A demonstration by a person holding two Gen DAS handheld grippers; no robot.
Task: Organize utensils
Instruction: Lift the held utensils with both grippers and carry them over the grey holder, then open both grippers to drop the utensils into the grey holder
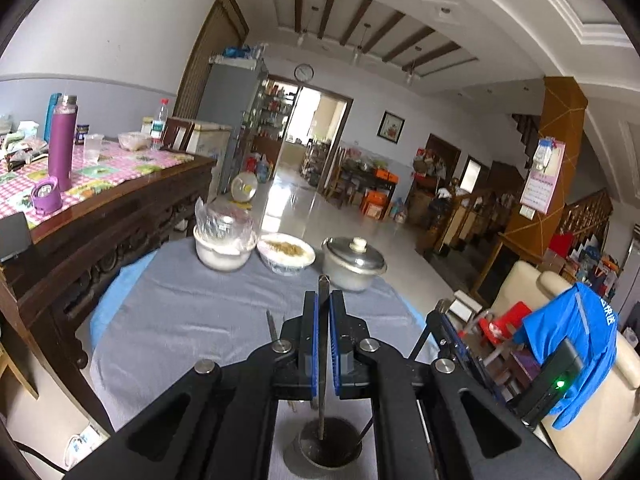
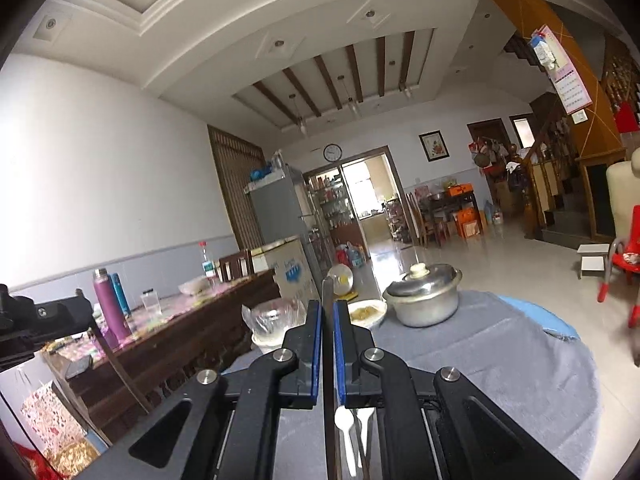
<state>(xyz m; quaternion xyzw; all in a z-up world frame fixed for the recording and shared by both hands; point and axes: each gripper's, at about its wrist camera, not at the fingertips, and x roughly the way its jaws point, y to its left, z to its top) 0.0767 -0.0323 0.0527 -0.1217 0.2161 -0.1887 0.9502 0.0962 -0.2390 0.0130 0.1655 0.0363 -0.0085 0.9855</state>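
Between left hand-held gripper (image 1: 323,304) pads, metal utensil (image 1: 323,292) upright, handle up

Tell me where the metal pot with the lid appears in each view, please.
Left wrist: the metal pot is right of centre, at the far edge of the grey cloth.
Right wrist: the metal pot is right of centre, above the fingers.
Shared landmark: the wall clock.

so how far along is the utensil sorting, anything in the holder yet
Done: a dark metal holder already has thin utensils standing in it. In hand: the left gripper is shut on a slim metal utensil, the right gripper on another flat metal one. Left: both still need placing; white plastic spoons show below the right gripper.
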